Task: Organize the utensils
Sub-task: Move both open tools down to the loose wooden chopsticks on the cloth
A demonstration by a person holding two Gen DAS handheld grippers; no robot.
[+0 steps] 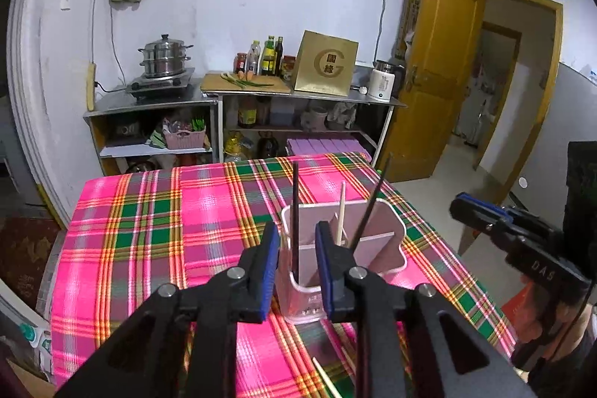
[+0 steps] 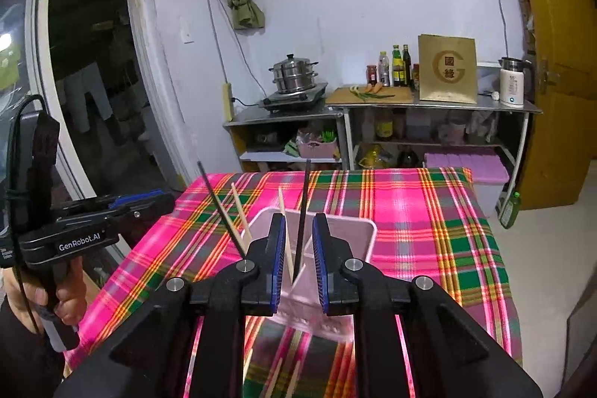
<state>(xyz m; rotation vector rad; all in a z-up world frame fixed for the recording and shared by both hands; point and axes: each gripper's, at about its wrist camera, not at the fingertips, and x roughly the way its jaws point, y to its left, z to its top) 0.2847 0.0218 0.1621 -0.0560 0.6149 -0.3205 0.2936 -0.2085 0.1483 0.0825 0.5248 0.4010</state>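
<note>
A clear pink-tinted utensil holder (image 1: 377, 237) with inner dividers stands on the plaid tablecloth (image 1: 149, 230). In it stand two black chopsticks (image 1: 295, 211) and a pale wooden one (image 1: 341, 211). My left gripper (image 1: 298, 226) is open just in front of the holder; a black chopstick rises in the gap without touching the pads. In the right wrist view my right gripper (image 2: 299, 217) is open at the holder (image 2: 347, 234), with a black chopstick (image 2: 303, 211) and a wooden one (image 2: 285, 237) standing free between its fingers. Loose wooden chopsticks (image 2: 274, 379) lie on the cloth below it.
The other gripper shows at each view's side, the right one (image 1: 462, 207) and the hand-held left one (image 2: 156, 198). Behind the table stands a steel shelf unit (image 1: 224, 99) with a steamer pot, bottles, a gold box and a kettle. A yellow door (image 1: 440, 62) stands open at right.
</note>
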